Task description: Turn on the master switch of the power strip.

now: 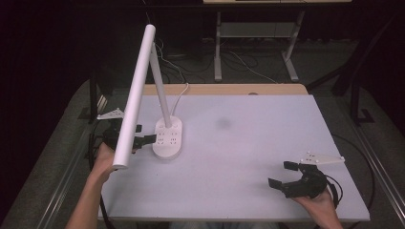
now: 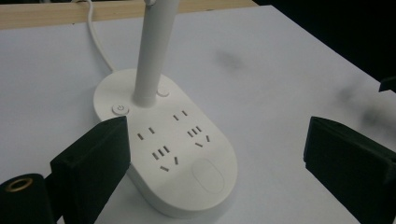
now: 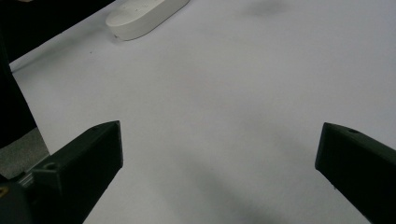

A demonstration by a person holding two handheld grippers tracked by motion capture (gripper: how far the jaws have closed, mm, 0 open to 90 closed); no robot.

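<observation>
A white desk lamp stands at the table's left, its oval base (image 1: 168, 138) carrying several socket outlets and a round power button (image 2: 120, 109). Its stem (image 2: 153, 56) rises from the base, and the long lamp head (image 1: 135, 93) slants toward the front left. My left gripper (image 1: 143, 134) is open right beside the base's left edge; in the left gripper view the base (image 2: 177, 158) lies between its wide-apart jaws. My right gripper (image 1: 282, 174) rests open at the table's front right with nothing between its jaws, and the lamp base (image 3: 144, 18) lies far off.
The white tabletop (image 1: 239, 143) has a faint dark smudge (image 1: 223, 124) near its middle. The lamp's white cord (image 1: 179, 98) runs off the back edge over a wooden strip (image 1: 229, 89). A metal table frame (image 1: 255, 43) stands on the floor behind.
</observation>
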